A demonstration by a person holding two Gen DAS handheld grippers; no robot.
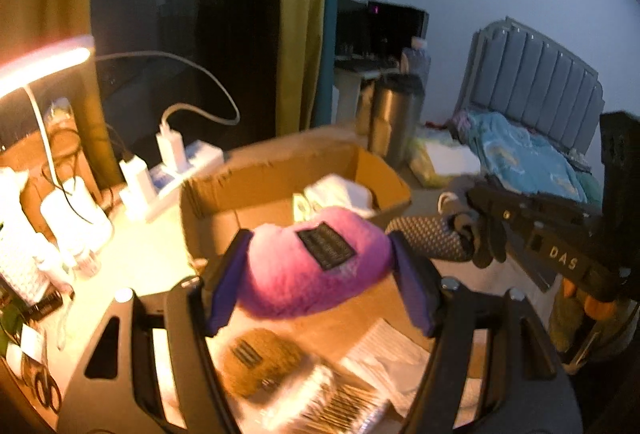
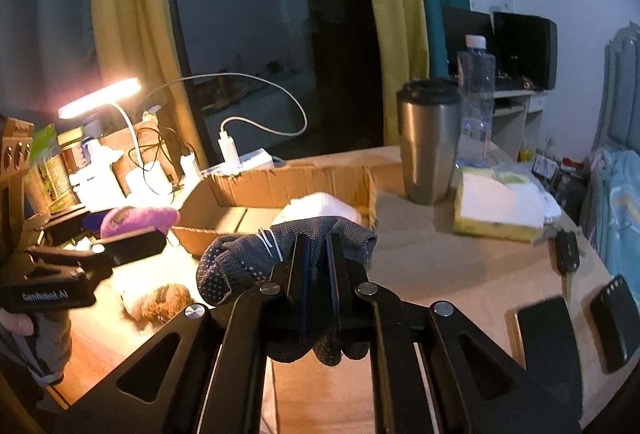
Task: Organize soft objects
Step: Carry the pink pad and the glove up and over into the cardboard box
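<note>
Pink plush (image 1: 316, 262) is clamped between the jaws of the left gripper (image 1: 320, 274), held above the tabletop (image 1: 136, 262) just near of the open cardboard box (image 1: 256, 174). Grey dotted glove (image 2: 256, 258) is pinched in the nearly closed jaws of the right gripper (image 2: 318, 274), right of the plush. A brown fuzzy item (image 2: 164, 300) lies on the tabletop below.

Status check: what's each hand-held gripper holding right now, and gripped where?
Left hand-held gripper: pink plush pad, clamped across its two ends. Right hand-held gripper: grey dotted glove, pinched shut on its middle, both ends hanging free.
</note>
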